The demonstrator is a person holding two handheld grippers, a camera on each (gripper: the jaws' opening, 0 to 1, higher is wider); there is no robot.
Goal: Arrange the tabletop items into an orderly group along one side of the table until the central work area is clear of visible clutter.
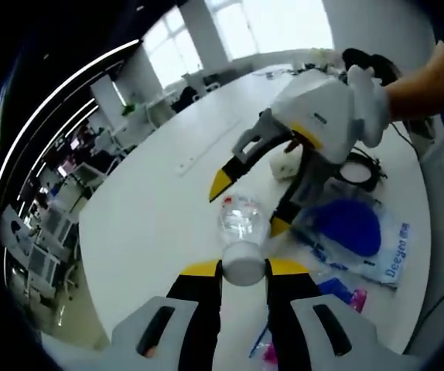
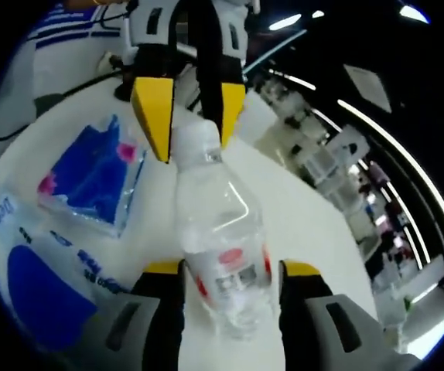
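Both grippers hold one clear bottle (image 2: 220, 232) above the tabletop (image 1: 152, 224): left gripper (image 1: 244, 268) clamps its white cap, right gripper (image 2: 230, 270) its body. Label blurred; blue packets (image 2: 90, 174) partly cut off.

bottle (image 2: 220, 255): clear glossy plastic | table (image 1: 152, 224): smooth matt white | bags (image 1: 353, 232): shiny plastic film

1. Bottle (image 2: 220, 255) sits over the tabletop (image 1: 152, 224), between both grippers: left gripper (image 1: 244, 268) at its cap end, right gripper (image 2: 230, 270) at its base end.
2. In the left gripper view, two bags lie on the tabletop right of the bottle, the big bag (image 1: 357, 232) farther off, the small bag (image 1: 338, 294) nearer.
3. Cable (image 1: 361, 166) lies behind the big bag.
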